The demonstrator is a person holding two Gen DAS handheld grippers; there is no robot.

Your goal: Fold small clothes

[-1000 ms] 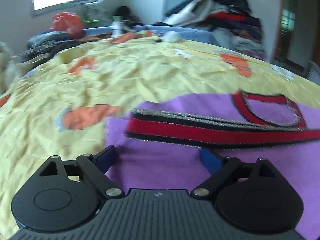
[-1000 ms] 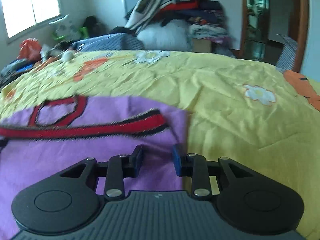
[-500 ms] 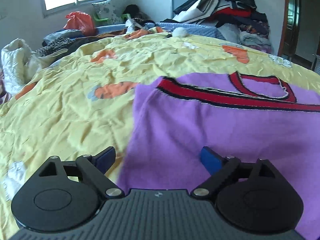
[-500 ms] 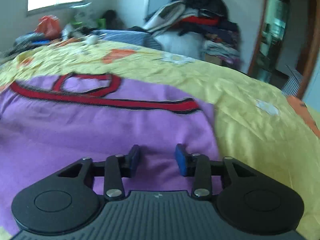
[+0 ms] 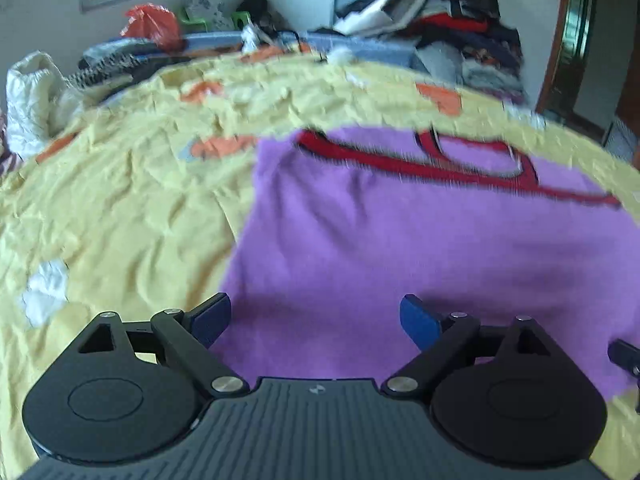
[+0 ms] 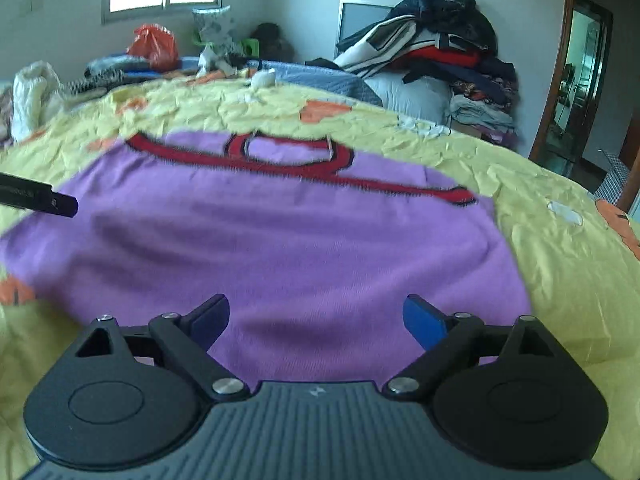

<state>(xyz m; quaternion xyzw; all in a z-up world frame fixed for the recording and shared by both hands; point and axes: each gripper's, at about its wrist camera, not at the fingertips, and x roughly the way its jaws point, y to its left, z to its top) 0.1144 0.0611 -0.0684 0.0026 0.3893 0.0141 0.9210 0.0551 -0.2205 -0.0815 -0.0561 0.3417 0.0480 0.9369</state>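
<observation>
On the yellow bedspread [image 6: 520,208], the purple sweater [image 6: 304,240] is lying flat; left gripper [image 5: 316,320] and right gripper [image 6: 316,318] are both hovering spread wide, holding nothing; no writing readable.

garment [image 6: 296,248] on bedspread [image 6: 560,264], clothes pile [image 6: 444,52] behind

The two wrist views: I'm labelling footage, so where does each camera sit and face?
Left wrist: behind the open left claw, facing the purple garment's left edge; the right claw's tip shows far right.
Right wrist: behind the open right claw, facing the garment's right part; the left claw's tip shows at left.
Shared: garment, yellow bedspread, clothes pile.
</observation>
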